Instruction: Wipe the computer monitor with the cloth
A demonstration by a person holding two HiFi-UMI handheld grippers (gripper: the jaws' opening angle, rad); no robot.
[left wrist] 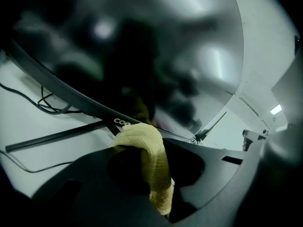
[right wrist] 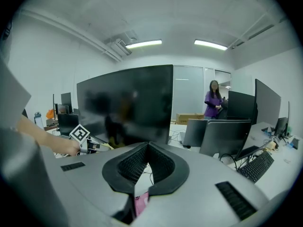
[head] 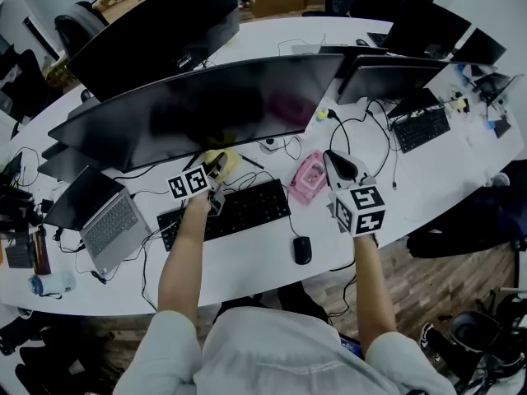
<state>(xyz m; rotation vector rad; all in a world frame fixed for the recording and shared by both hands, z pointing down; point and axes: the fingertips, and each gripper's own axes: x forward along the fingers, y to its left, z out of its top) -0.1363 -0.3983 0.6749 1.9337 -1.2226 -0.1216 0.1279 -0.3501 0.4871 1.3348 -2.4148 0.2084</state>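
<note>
Wiping looks just starting: left gripper (head: pixel 217 171) clamps the cloth (left wrist: pixel 150 162) at the centre-frame monitor (head: pixel 206 109)'s bottom edge; right gripper (right wrist: pixel 147 146) pinched together, empty; next, sweep upward

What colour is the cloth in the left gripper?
Yellow cloth, clearest in the left gripper view.

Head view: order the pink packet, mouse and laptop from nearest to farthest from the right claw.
1. Pink packet, just left of the right claw.
2. Mouse, below it, toward the desk's near edge.
3. Laptop, far left on the desk.
</note>
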